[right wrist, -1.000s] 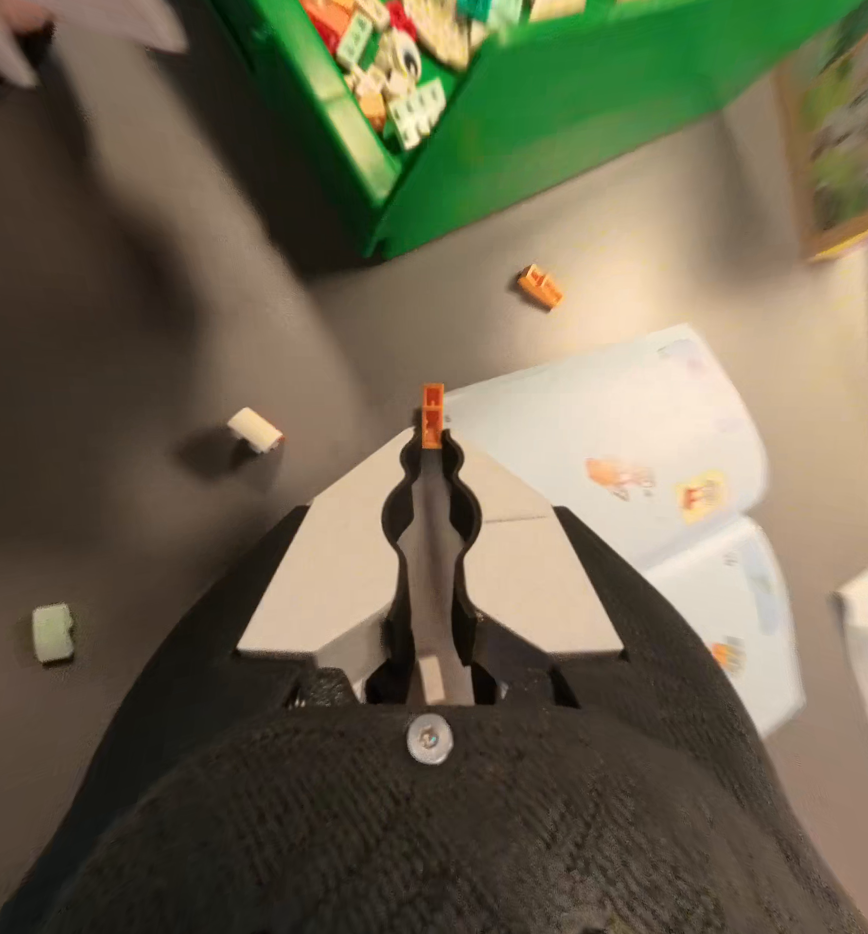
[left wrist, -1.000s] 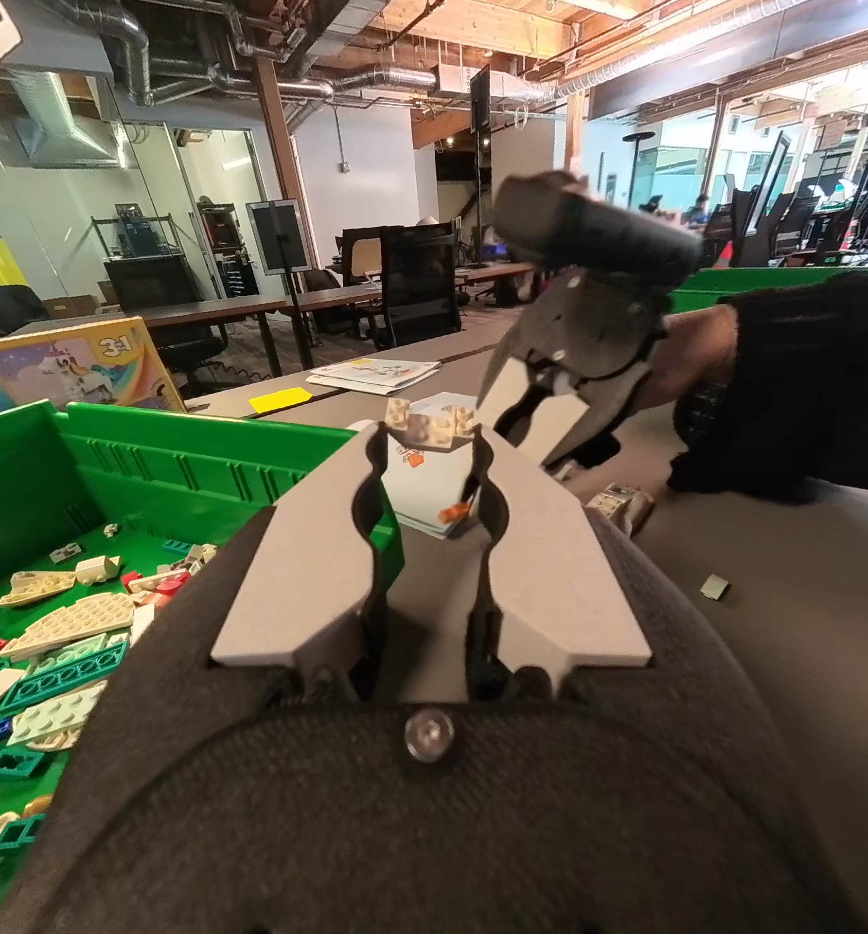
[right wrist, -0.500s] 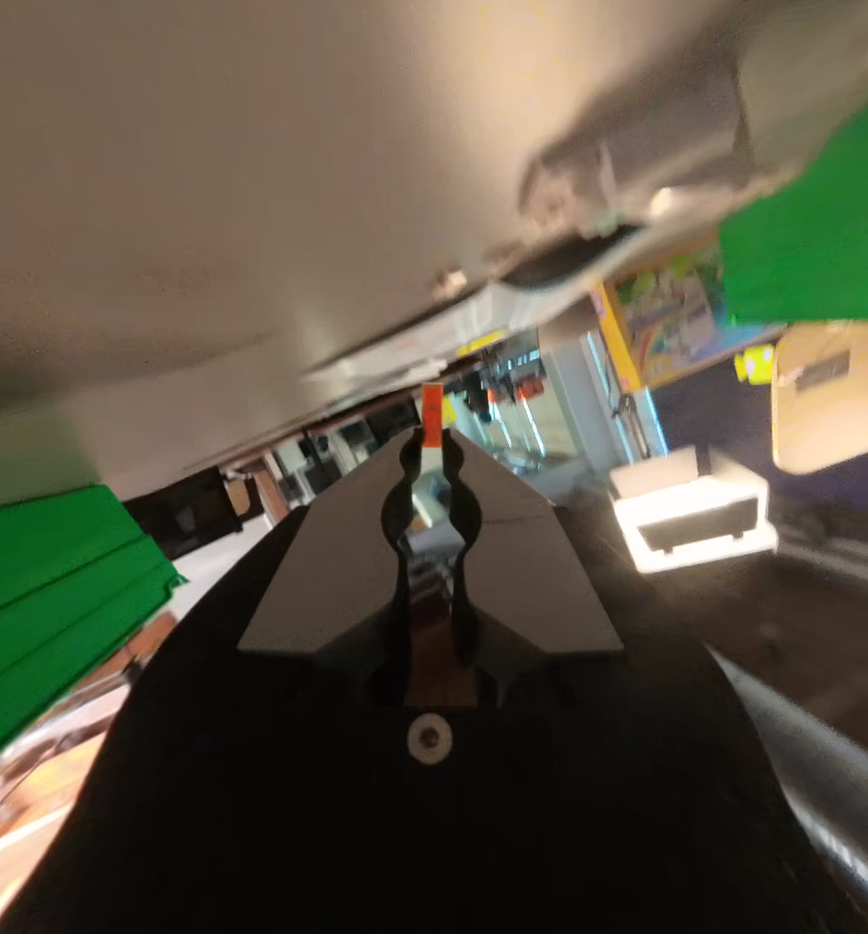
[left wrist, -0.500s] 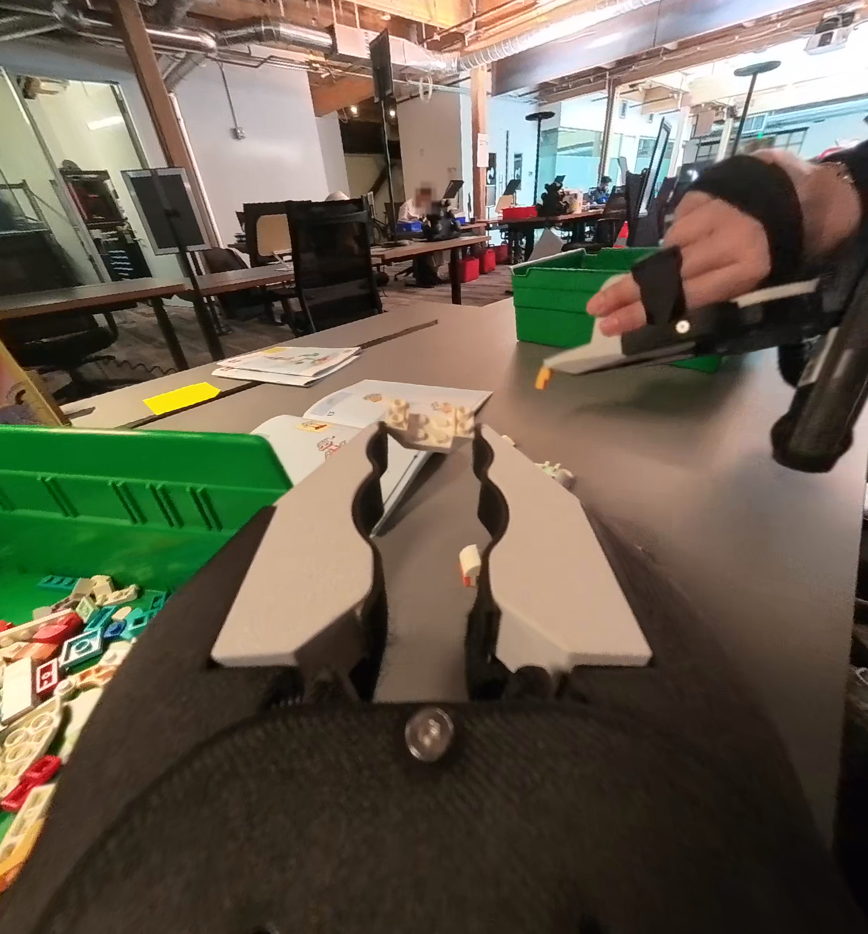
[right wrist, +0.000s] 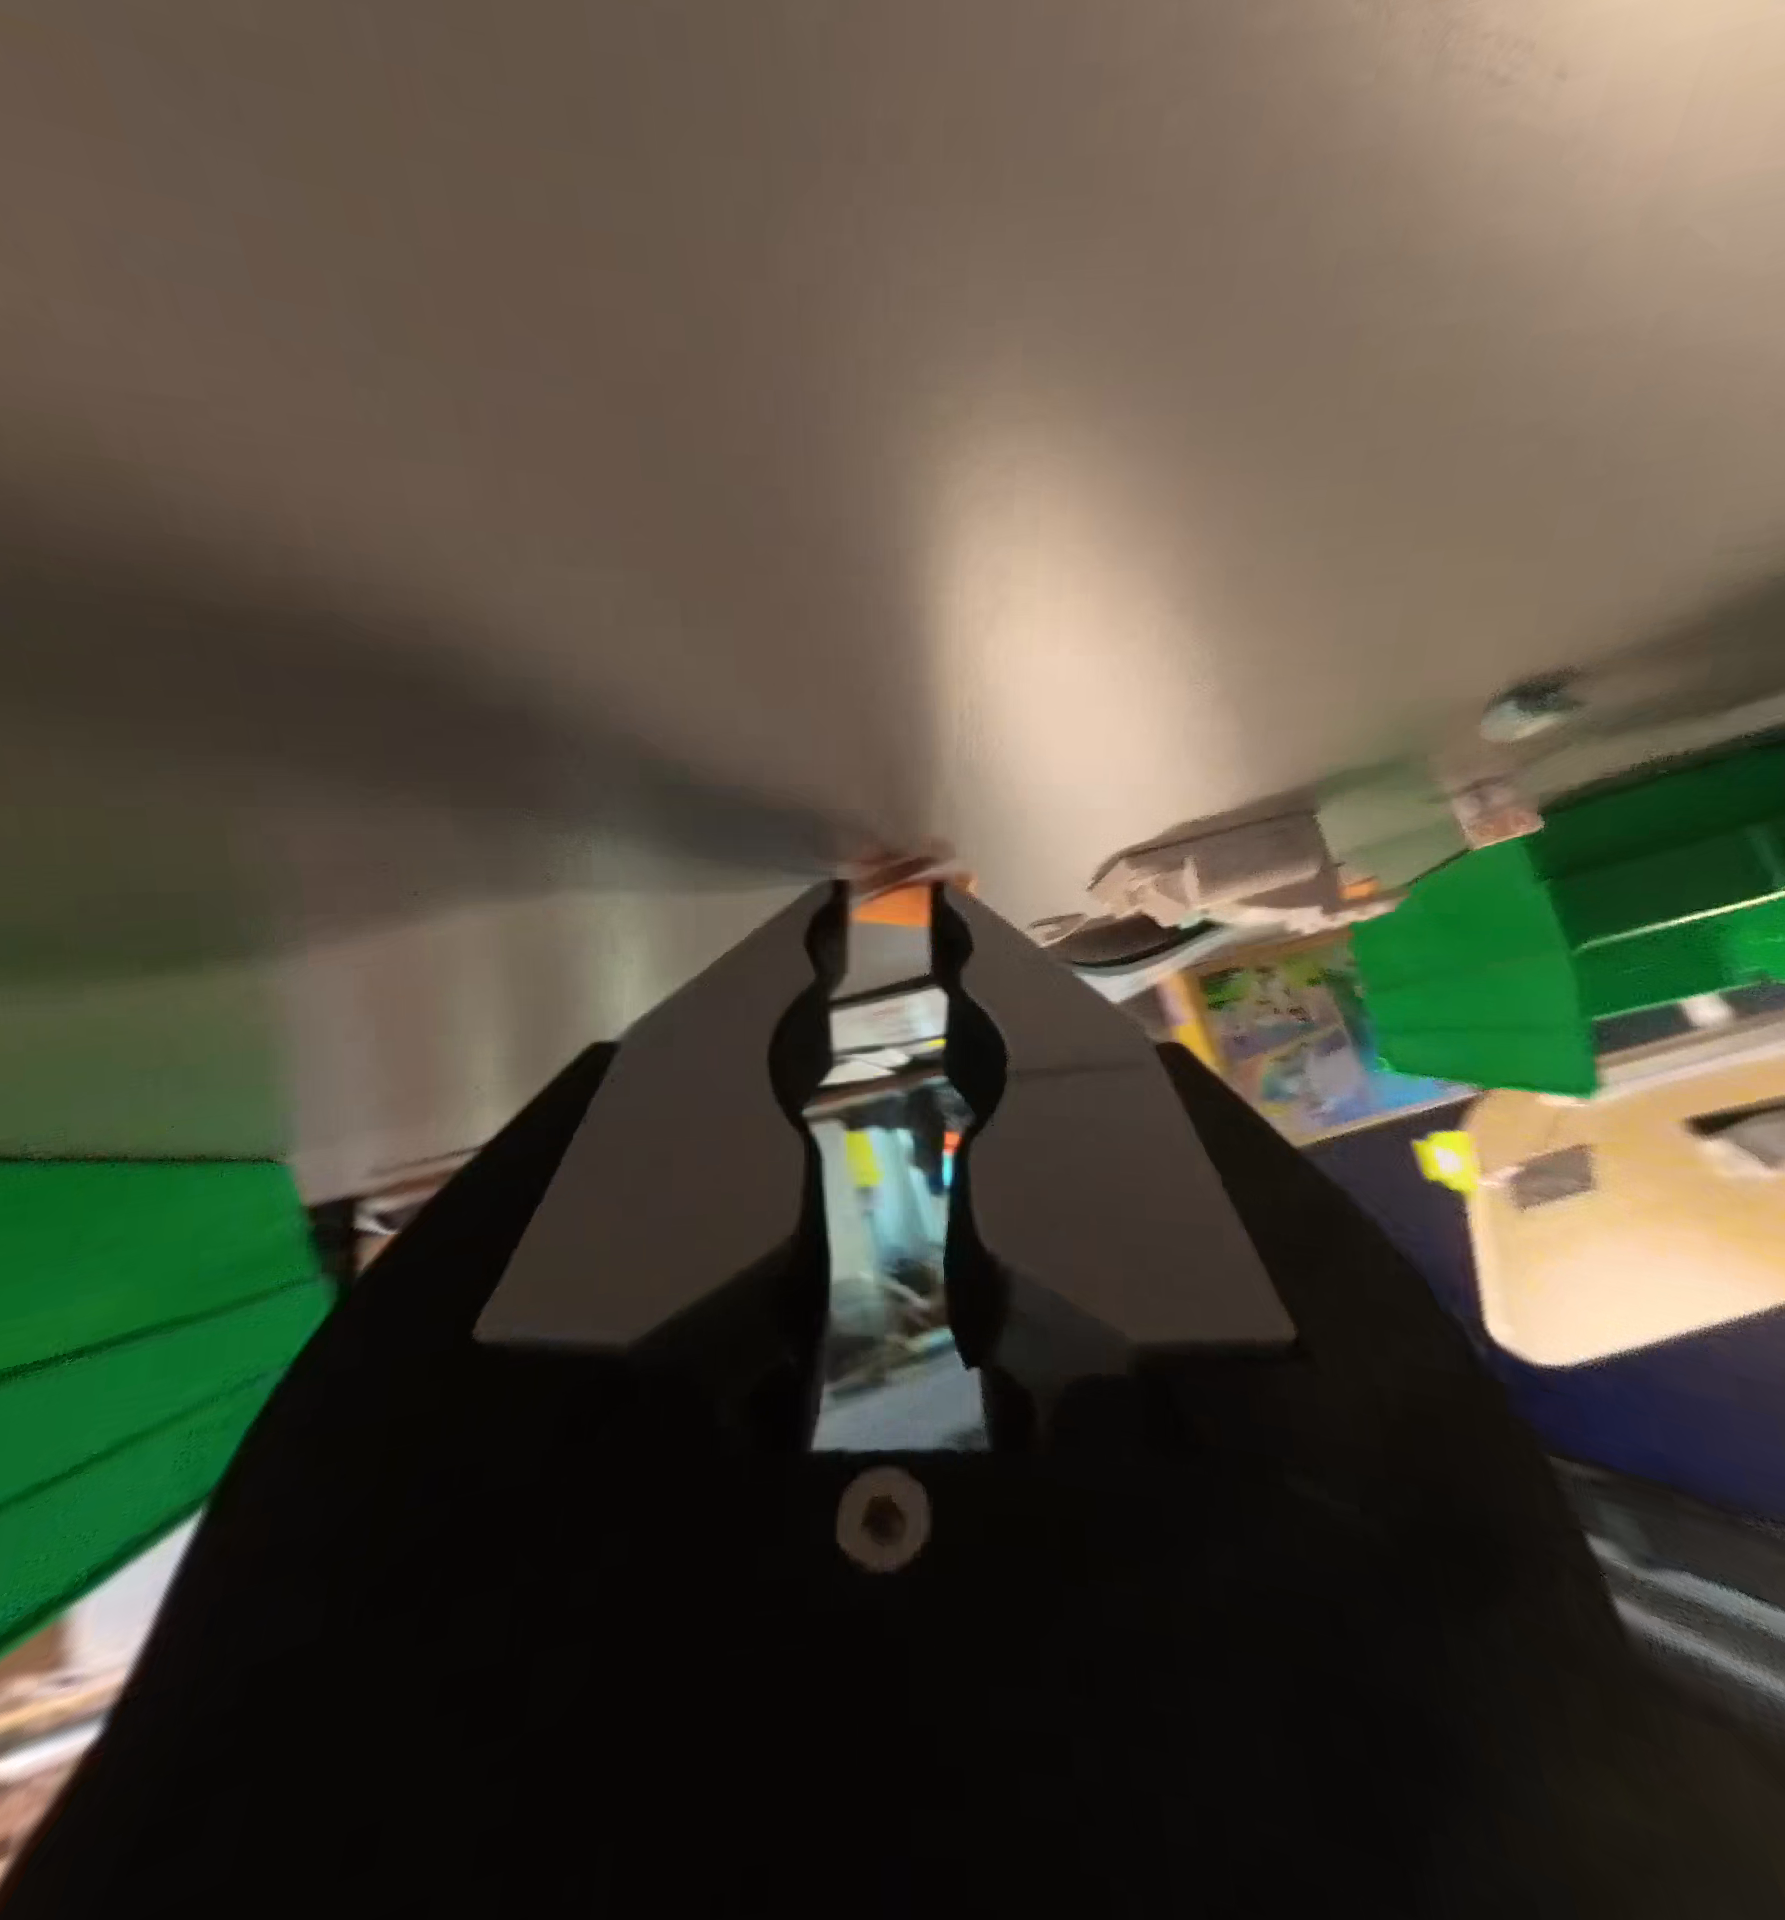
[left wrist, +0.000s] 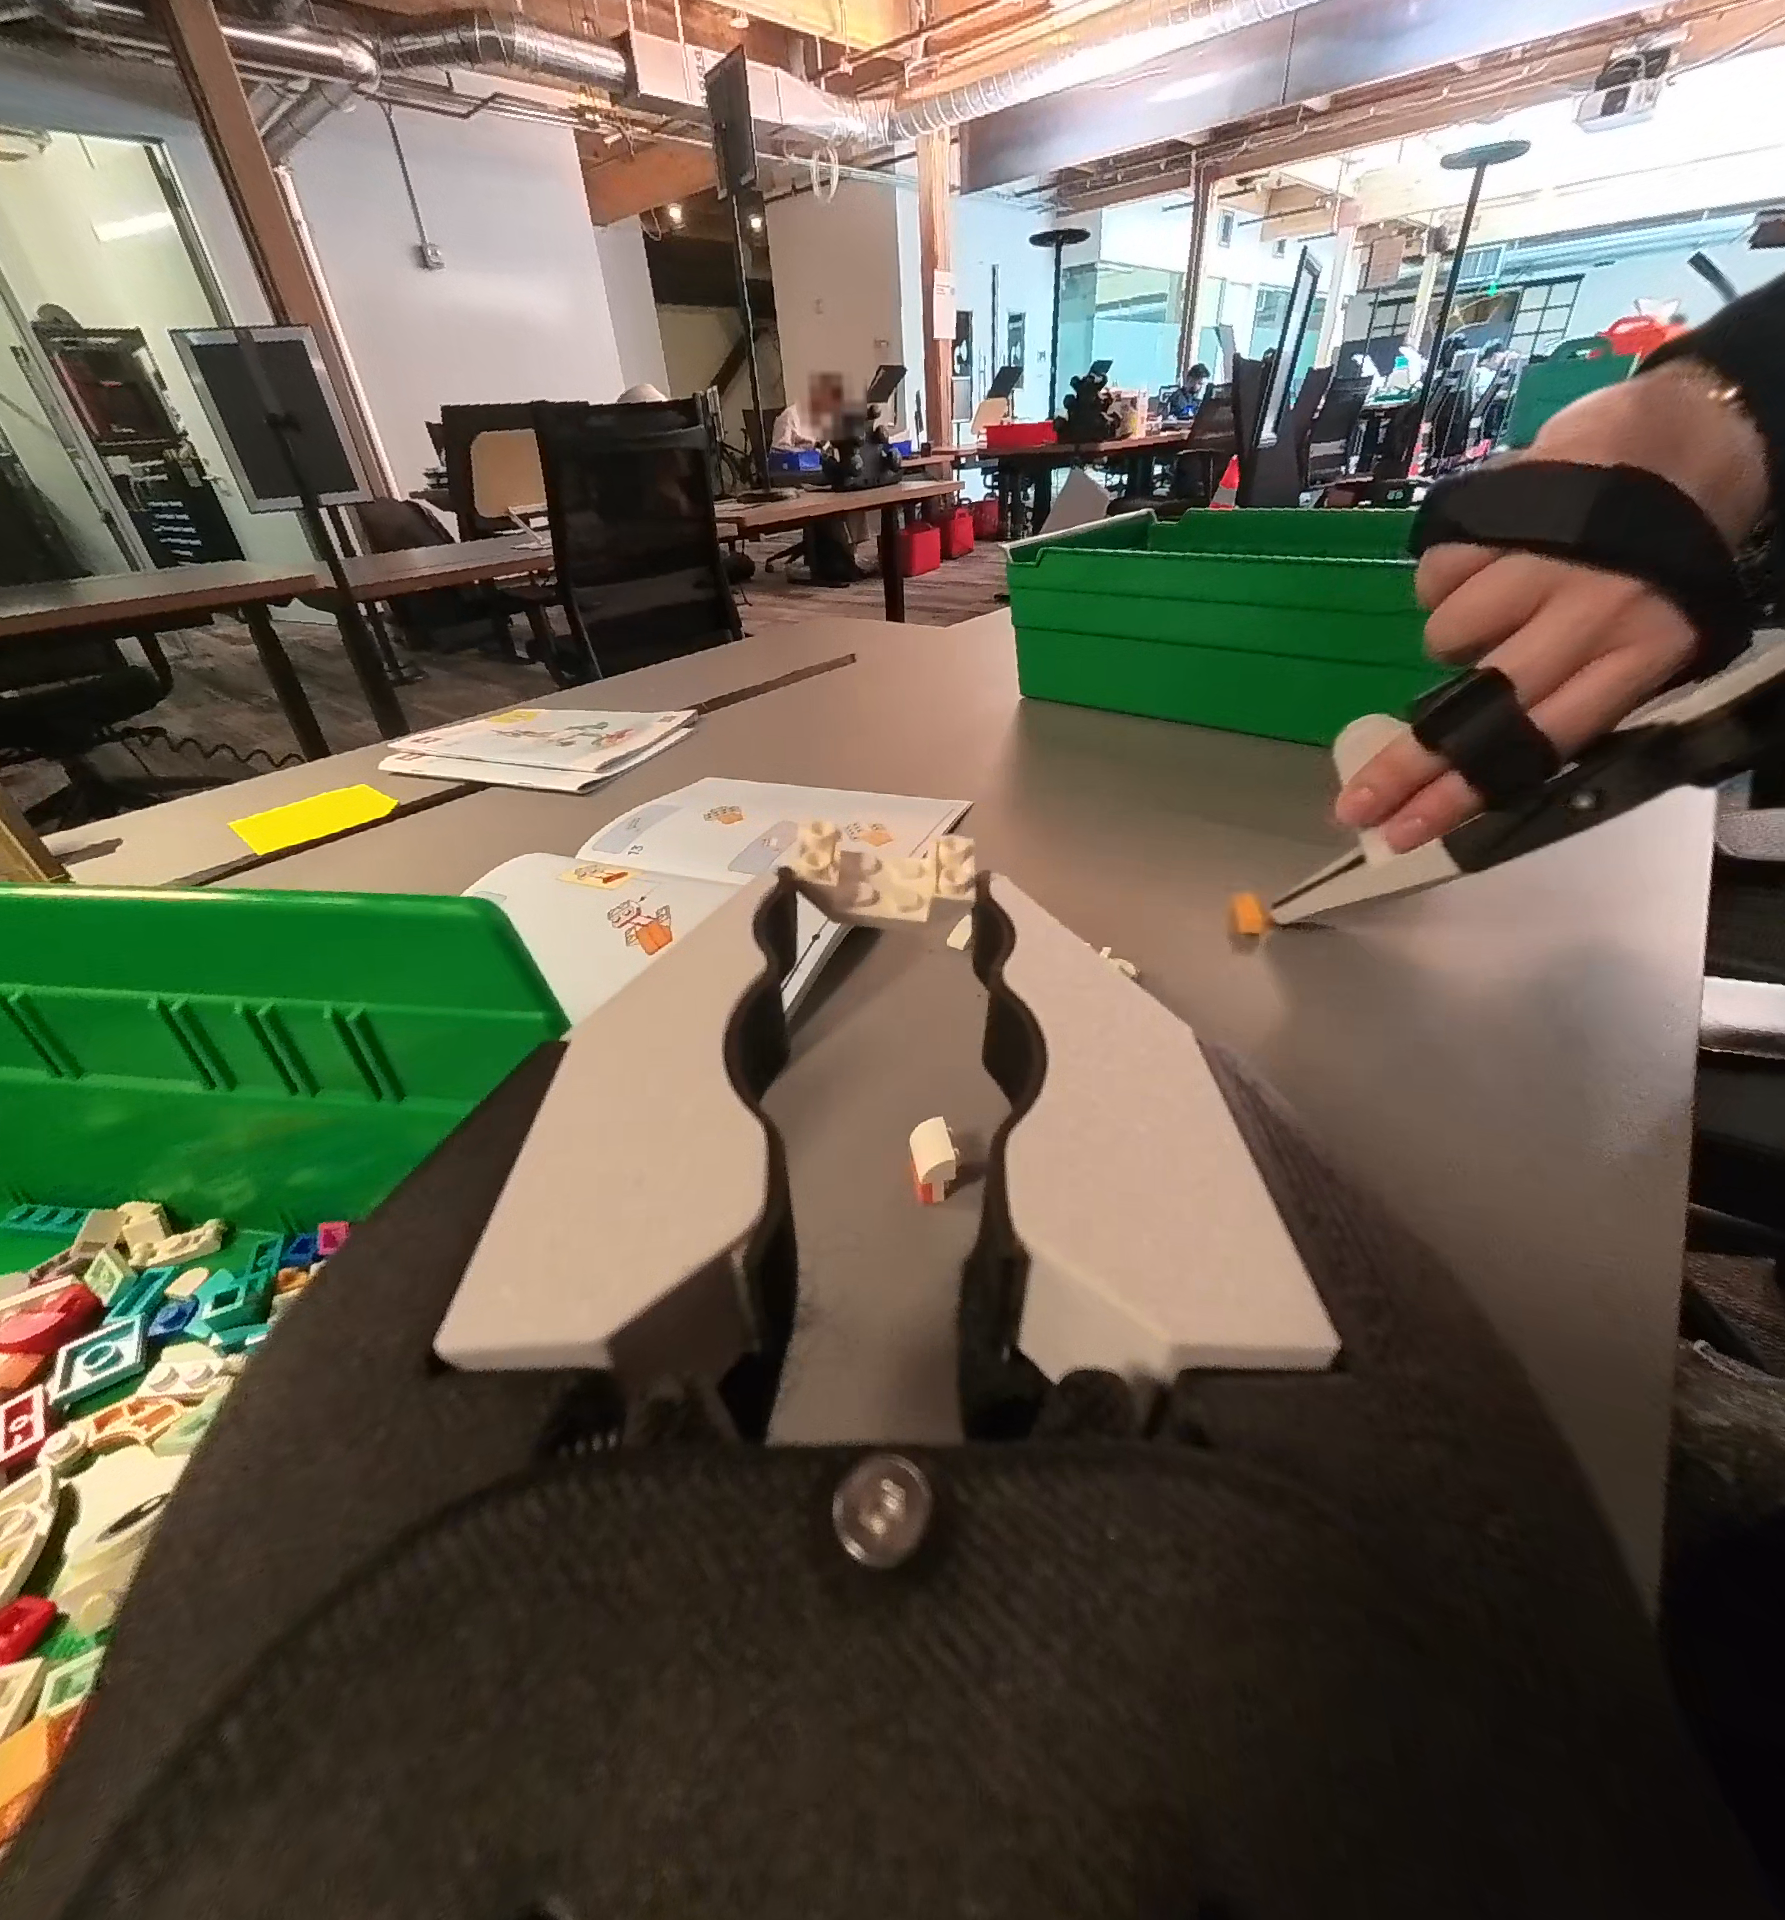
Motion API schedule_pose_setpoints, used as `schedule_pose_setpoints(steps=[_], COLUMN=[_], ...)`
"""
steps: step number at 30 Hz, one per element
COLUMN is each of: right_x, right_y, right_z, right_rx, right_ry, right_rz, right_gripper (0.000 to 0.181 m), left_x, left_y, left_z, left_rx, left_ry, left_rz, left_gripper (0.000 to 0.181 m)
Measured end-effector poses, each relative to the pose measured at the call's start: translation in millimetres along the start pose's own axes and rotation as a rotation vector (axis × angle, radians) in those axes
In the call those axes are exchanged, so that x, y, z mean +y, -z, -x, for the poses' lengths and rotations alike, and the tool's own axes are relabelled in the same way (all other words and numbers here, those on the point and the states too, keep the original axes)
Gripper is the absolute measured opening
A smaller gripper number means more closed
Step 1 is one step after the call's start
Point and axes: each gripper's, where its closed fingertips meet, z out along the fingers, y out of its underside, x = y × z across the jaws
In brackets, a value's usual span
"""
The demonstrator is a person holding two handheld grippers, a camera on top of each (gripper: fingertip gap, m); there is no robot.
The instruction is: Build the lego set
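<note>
Tool, left [left wrist: 880,891]: tips clamped on cream studded lego assembly [left wrist: 883,875], held above grey counter [left wrist: 1387,1039]. Tool, right [left wrist: 1272,914]: tips pinch small orange brick [left wrist: 1245,916] at counter surface; its own view blurred, tilted. Green plastic bin [left wrist: 223,1008] of mixed loose bricks, cut off left. Open instruction booklet [left wrist: 680,883] partly hidden.

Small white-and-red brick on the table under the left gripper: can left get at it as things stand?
Probably not yet. The left gripper is shut on the white assembly, so its jaws are occupied. The white-and-red brick lies below between the fingers, nothing covering it; the path is free once the assembly is put down.
</note>
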Motion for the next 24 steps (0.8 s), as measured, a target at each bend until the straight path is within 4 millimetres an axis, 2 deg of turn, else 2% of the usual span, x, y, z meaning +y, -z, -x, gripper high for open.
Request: schedule_pose_setpoints(steps=[2,4,6,8,10,13,15,17,24], right_x=[4,12,17,15,10,6,-1,-4,8], right_y=[7,14,21,24,23,13,8,3,-12], right_z=[4,6,5,1,-8,-12,-16,-20,-16], right_rx=[-0.055,-0.095,-0.13,-0.182,-0.245,-0.307,-0.318,-0.273,-0.039], right_ry=[-0.149,-0.425,-0.835,-1.356,-1.867,-2.401,-2.595,-2.686,-2.778], right_rz=[-0.01,0.001,-0.018,-0.094,-0.201,-0.251,-0.264,-0.243,0.012], right_gripper=[0.023,0.029,0.028,0.019,0.02,0.023,0.03,0.032,0.025], left_x=[0,-1,-1,-2,-1,0,0,0,1], left_y=[0,1,1,1,0,-1,-1,0,0], left_z=[0,-1,-2,-4,-6,-8,-8,-8,-9], left_rx=[0.003,0.009,0.018,0.028,0.039,0.048,0.046,0.044,0.054], left_ry=[0.004,0.011,0.017,0.02,0.02,0.014,0.009,0.012,0.017], left_rz=[-0.001,-0.003,-0.006,-0.007,-0.002,0.005,0.005,0.0,0.007], left_gripper=[0.033,0.033,0.033,0.033,0.033,0.033,0.033,0.032,0.033])
